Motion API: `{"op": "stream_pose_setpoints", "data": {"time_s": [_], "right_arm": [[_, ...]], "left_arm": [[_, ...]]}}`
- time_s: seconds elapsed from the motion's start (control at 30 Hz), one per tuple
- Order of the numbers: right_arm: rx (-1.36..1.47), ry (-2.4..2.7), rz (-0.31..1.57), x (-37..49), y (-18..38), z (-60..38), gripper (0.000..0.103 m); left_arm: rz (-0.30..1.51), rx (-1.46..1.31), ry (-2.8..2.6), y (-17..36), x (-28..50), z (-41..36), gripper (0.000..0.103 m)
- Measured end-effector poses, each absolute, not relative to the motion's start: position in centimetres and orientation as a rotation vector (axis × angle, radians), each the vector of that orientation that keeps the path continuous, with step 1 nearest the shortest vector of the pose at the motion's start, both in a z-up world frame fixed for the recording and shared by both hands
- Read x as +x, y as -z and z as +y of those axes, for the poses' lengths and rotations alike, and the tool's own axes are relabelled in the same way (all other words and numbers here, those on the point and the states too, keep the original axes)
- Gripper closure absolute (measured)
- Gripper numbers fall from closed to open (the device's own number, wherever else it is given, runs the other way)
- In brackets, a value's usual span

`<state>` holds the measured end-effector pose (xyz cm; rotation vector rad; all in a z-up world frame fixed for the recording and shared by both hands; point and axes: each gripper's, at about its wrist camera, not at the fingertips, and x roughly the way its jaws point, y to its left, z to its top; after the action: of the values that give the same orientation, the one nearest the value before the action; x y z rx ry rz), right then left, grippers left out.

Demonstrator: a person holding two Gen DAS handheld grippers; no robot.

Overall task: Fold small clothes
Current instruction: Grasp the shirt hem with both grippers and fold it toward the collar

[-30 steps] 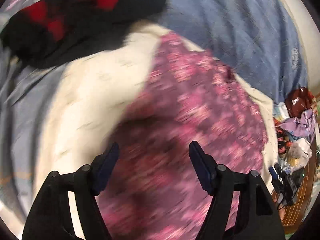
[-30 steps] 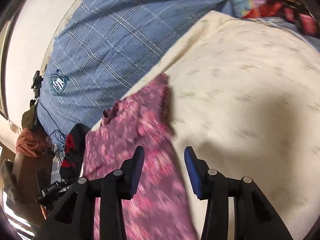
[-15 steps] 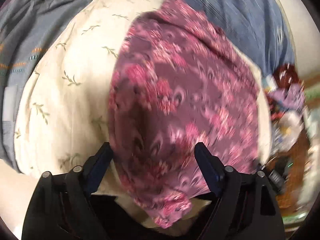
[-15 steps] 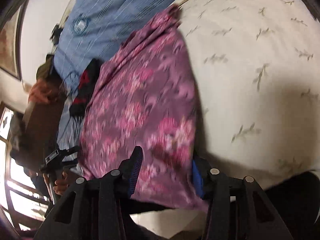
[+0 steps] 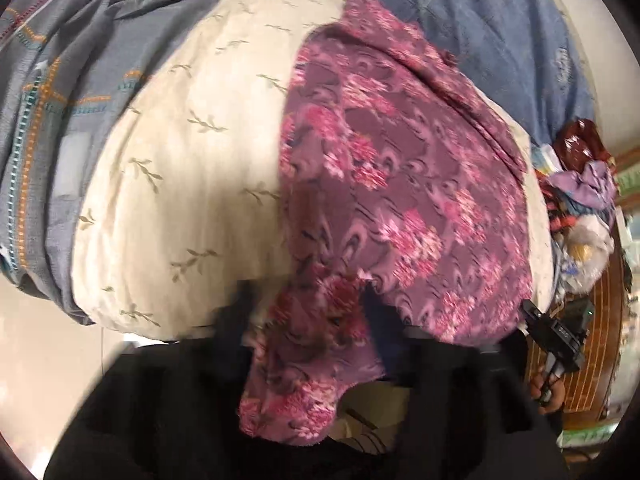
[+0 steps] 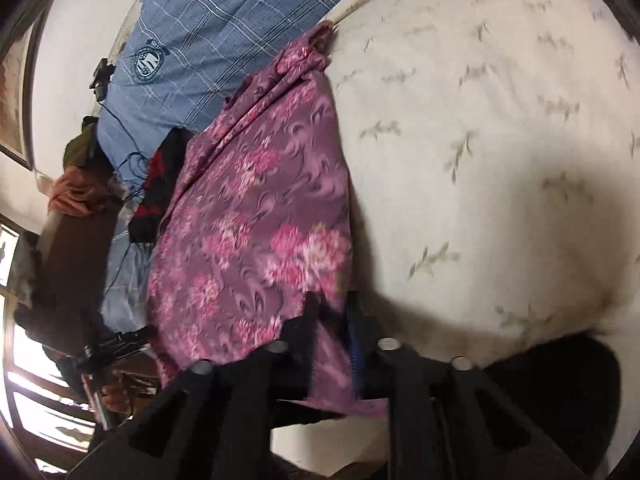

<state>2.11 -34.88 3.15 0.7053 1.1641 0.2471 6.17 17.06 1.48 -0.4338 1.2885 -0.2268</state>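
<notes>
A purple garment with pink flowers (image 5: 400, 184) lies across a cream leaf-print cushion (image 5: 192, 168), its near edge hanging over the front. My left gripper (image 5: 308, 312) has its blurred fingers around that near left corner, which bunches between them and droops below. In the right wrist view the same garment (image 6: 256, 232) lies left of the cream cushion (image 6: 500, 140). My right gripper (image 6: 334, 316) is shut on the garment's near right corner, the cloth pinched between the narrow jaws.
Blue plaid bedding (image 5: 500, 36) lies behind the cushion and grey patterned fabric (image 5: 44, 112) to its left. A black and red garment (image 6: 156, 196) sits at the far side. A clutter pile (image 5: 580, 200) stands at the right.
Both grippers dropped from above the garment to its near edge. The right jaws closed on the right corner. The left jaws narrowed around the left corner, which now bunches up.
</notes>
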Motion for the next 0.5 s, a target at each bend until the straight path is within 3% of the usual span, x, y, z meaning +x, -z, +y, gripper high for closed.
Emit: {"op": "stream_pose_setpoints", "data": {"time_s": [0.03, 0.17, 0.43, 0.5], "right_arm": [[0.688, -0.256, 1.173, 1.8, -2.9, -34.7, 0.071], [0.582, -0.311, 1.199, 1.0, -2.8, -33.1, 0.071], [0.534, -0.389, 1.308, 0.2, -1.5, -32.3, 0.071], [0.515, -0.389, 1.351, 0.2, -0.7, -31.9, 0.075]], "left_arm": [[1.293, -0.426, 0.243, -1.4, 6.1, 16.7, 0.033], [1.33, -0.356, 0.287, -0.5, 5.6, 14.8, 0.028], [1.433, -0.335, 0.299, 1.5, 4.0, 15.0, 0.028], [1.463, -0.372, 0.297, 2.6, 3.8, 15.3, 0.034]]}}
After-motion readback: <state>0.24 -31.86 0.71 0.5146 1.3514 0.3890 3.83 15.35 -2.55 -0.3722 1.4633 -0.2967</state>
